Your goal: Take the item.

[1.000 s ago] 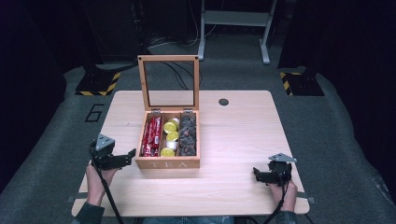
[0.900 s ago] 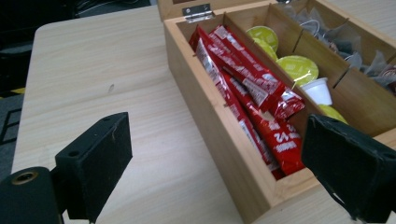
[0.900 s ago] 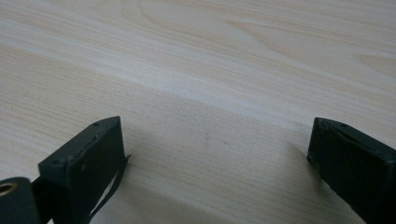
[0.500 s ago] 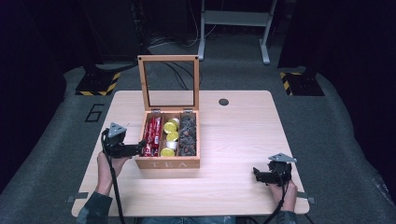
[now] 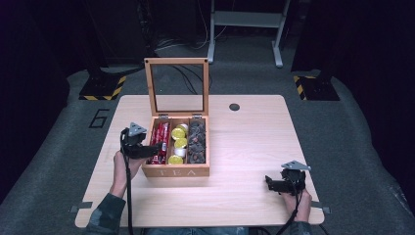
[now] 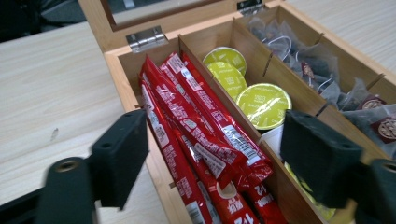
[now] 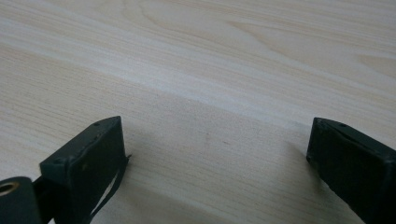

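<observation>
Since a second ago the left gripper [image 5: 155,148] has crossed from the table's left edge to the wooden tea box [image 5: 176,171], jaws just closing around red sachets [image 6: 201,135], seemingly untouched; right gripper [image 5: 268,182] rests wide open near the front right corner.

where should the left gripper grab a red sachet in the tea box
Probably across the narrow width of the top red sachet, near its middle, coming from above. The sachets lie flat and stacked lengthwise in the box's end compartment, walls close on both sides. The left gripper hovers over them, jaws closing but not touching.
</observation>
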Available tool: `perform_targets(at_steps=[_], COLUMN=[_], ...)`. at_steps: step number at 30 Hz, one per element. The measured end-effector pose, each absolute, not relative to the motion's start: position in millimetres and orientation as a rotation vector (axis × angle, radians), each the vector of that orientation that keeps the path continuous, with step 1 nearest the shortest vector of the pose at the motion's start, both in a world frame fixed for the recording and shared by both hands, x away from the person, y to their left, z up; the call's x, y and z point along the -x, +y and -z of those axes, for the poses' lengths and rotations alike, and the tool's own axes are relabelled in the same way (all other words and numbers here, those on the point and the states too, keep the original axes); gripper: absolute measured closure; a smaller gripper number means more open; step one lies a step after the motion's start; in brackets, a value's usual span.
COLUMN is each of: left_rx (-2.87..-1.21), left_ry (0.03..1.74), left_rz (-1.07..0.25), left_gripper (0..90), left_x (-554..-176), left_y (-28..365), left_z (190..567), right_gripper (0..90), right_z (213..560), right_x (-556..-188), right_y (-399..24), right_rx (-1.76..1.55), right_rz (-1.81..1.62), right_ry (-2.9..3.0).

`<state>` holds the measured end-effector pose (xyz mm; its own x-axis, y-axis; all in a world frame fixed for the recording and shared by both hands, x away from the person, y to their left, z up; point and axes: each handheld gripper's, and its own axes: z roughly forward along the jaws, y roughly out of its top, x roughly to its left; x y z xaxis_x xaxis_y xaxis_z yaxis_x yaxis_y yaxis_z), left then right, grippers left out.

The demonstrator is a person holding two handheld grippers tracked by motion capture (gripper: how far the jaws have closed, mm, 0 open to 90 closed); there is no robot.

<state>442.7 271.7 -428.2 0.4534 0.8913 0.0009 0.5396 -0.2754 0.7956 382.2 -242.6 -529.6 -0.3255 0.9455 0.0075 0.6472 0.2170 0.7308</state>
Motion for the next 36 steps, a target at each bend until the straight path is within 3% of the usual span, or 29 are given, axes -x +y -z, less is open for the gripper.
perform_targets(at_steps=[11,36], left_rx=[-2.005,-2.035], left_ry=[1.283,1.335], left_rz=[-0.59,-0.567], left_gripper=[51.2,64.1], left_x=[-463,-465], left_y=[265,265], left_z=[440,453], right_gripper=[3.8,4.0], right_z=[530,530], right_x=[-382,-382], right_y=[-243,-243], right_rx=[-1.465,-1.464], right_rz=[-0.896,-0.898], right_ry=[2.056,2.057])
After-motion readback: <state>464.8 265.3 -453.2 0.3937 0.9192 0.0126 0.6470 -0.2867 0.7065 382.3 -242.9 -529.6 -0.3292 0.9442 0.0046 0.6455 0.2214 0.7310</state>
